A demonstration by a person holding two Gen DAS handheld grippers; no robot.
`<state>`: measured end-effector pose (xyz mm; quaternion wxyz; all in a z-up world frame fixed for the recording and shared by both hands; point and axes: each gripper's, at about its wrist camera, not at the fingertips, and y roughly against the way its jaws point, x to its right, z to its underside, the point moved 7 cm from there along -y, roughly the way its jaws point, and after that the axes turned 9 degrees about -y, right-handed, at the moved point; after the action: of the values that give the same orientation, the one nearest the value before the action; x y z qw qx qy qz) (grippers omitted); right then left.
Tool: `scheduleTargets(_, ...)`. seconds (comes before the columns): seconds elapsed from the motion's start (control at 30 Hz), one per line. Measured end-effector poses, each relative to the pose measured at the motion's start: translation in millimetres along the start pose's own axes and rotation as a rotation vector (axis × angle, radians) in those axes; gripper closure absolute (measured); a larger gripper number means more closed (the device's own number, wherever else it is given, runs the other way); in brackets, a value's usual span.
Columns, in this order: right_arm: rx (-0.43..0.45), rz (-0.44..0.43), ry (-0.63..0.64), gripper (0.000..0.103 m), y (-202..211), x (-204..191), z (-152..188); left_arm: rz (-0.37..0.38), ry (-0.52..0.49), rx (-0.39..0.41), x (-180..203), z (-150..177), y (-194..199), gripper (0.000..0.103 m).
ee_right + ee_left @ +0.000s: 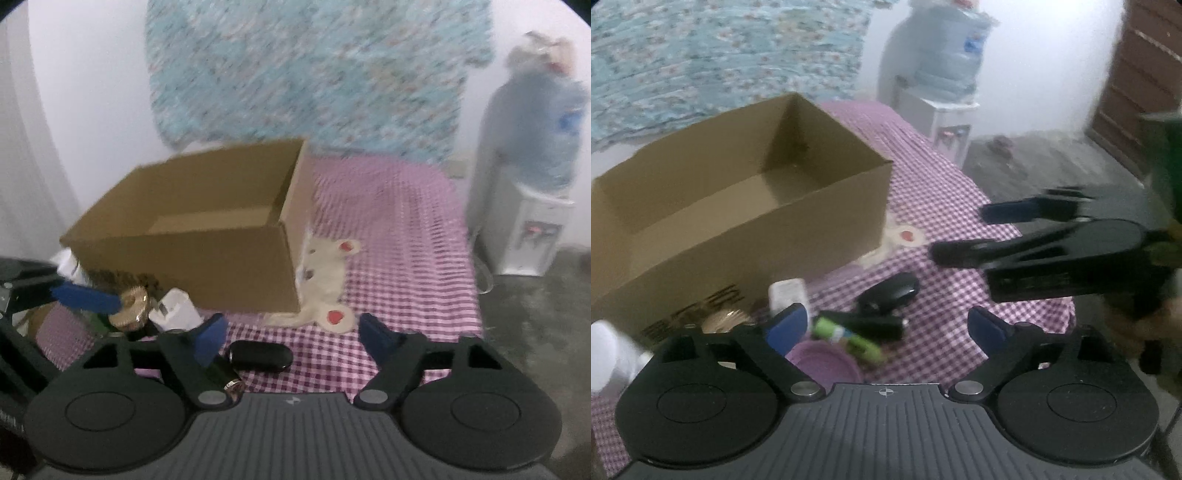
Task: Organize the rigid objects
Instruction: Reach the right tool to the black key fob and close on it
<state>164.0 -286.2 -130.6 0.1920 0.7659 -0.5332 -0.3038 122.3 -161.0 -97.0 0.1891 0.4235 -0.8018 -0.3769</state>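
Note:
An open, empty-looking cardboard box (746,206) (207,236) stands on a purple checked cloth (942,206). In front of it lie a black oval object (890,291) (260,356), a black cylinder (879,325), a green item (849,338), a purple round lid (827,363), a white plug adapter (786,293) (175,308) and a gold round piece (131,308). My left gripper (886,325) hangs open over this heap, its pads touching nothing. My right gripper (295,338) (964,232) is open just right of the black oval object.
A cream plush-like figure (328,288) with red spots lies flat by the box's right corner. A water dispenser (945,92) (528,206) stands on the grey floor beyond the table's far right edge. A patterned blue cloth (314,74) hangs behind.

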Motion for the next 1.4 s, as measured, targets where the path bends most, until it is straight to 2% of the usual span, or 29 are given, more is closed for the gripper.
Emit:
scheduleTargets(0.03,-0.026,-0.021,0.010,0.031,-9,0,0,0.009,-0.006,-0.010,3,-1,-5,0.021)
scheduleTargets(0.07,-0.051,-0.041,0.016,0.036,-18,0,1,0.020,-0.009,-0.022,5,-3,-10,0.032)
scheduleTargets(0.1,-0.073,-0.060,0.018,0.036,-26,0,1,0.031,-0.008,-0.039,7,-3,-15,0.037)
scheduleTargets(0.17,-0.115,-0.098,0.005,0.042,-41,1,3,0.048,0.002,-0.072,8,-3,-26,0.045)
scheduleTargets(0.3,-0.199,-0.160,-0.008,0.054,-68,-2,8,0.077,0.012,-0.113,11,-1,-42,0.053)
scheduleTargets(0.53,-0.297,-0.200,-0.042,0.069,-91,3,17,0.116,0.001,-0.144,20,0,-57,0.057)
scheduleTargets(0.73,-0.356,-0.198,-0.155,0.075,-74,24,24,0.149,-0.013,-0.146,31,-1,-58,0.057)
scheduleTargets(0.8,-0.374,-0.196,-0.192,0.081,-68,29,31,0.157,-0.017,-0.148,33,-2,-60,0.057)
scheduleTargets(0.87,-0.380,-0.187,-0.211,0.083,-64,34,36,0.160,-0.019,-0.152,35,-2,-62,0.057)
scheduleTargets(1.03,-0.391,-0.198,-0.277,0.083,-56,44,40,0.147,-0.020,-0.155,33,-5,-67,0.057)
scheduleTargets(1.27,-0.376,-0.253,-0.404,0.083,-64,63,16,0.116,0.004,-0.195,22,-9,-82,0.057)
scheduleTargets(1.4,-0.444,-0.251,-0.440,0.082,-77,66,19,0.130,0.027,-0.231,18,-9,-94,0.057)
